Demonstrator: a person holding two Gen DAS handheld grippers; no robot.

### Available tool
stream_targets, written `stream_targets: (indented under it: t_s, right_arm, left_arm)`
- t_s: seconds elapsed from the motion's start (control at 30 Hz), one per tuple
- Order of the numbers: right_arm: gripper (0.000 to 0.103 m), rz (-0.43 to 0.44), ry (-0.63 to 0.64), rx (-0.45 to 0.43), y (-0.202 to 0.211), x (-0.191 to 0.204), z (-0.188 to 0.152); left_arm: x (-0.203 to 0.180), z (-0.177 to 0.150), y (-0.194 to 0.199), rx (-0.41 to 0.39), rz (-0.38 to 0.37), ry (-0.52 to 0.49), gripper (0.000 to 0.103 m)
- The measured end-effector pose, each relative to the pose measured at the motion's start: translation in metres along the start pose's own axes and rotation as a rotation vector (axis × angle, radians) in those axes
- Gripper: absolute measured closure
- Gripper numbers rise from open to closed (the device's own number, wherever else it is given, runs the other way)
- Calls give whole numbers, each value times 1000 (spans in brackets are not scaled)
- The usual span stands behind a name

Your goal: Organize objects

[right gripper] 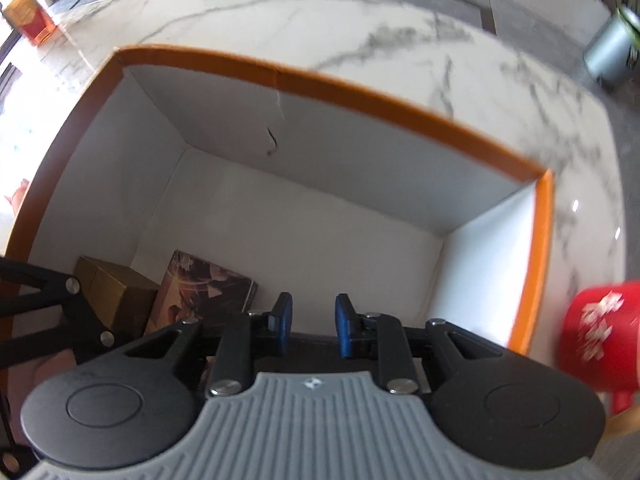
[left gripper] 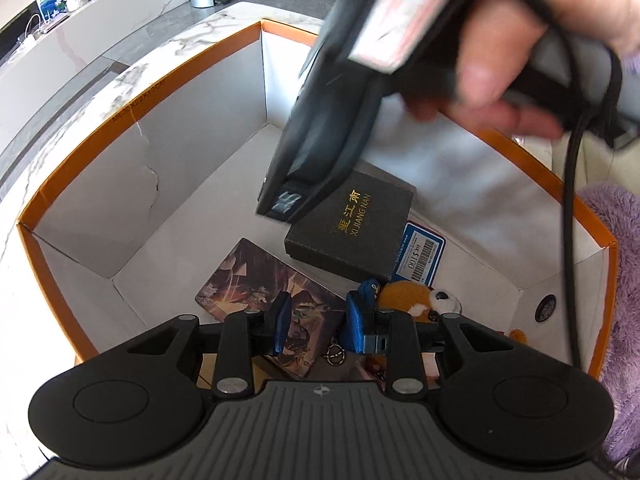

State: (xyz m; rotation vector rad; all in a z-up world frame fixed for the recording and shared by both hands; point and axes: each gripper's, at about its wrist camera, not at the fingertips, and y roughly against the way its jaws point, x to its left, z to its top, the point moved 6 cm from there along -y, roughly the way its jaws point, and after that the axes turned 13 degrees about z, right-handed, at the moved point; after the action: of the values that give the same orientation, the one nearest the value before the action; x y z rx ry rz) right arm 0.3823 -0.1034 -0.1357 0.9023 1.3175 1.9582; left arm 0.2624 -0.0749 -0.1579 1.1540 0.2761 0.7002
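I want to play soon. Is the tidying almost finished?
Partly. Done: the black box, picture card and plush toy already lie in the orange-rimmed box. In hand: nothing; the left gripper and right gripper both hang open and empty over it. Left: at least the red container, outside the box.

One orange-rimmed box. Inside it: one black gift box, one illustrated card, one blue price tag, one orange plush toy, one gold carton. Outside: one red cup.
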Motion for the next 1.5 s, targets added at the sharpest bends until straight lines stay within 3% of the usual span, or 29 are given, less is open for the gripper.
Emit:
stream_targets:
  t_s: [0.1,0.17,0.3,0.43,0.5,0.63,1.0,1.2,1.5]
  right_arm:
    - [62,44,175,58,15,15,-7]
    - [61,34,287,116,21,23,-18]
    - [37,-1,490,263,14,30,-46]
    - [29,-82,675,349,0,36,-66]
    - [30,-121,734,385,-8,36,-71]
    - [45,-93,693,446,-21,32,-72]
    - [52,8,416,357,-18,17,-53]
    - [52,15,446,360,-15,18,-57]
    - [52,28,469,340,-3,15,-64]
  left_arm:
    - [0,-2,2,-6,-10,5,68]
    - [0,-2,1,-2,-7,5,68]
    - [-1,-2,-7,3,-1,15,68]
    - [-1,-1,-11,8,2,18,68]
    - [0,0,-12,8,0,23,68]
    - [0,0,-16,7,-7,30,68]
    - [-1,3,-30,-4,-20,25,70]
    - [-8,7,-36,-9,-11,-14,72]
    - [-8,14,-29,-34,19,18,72]
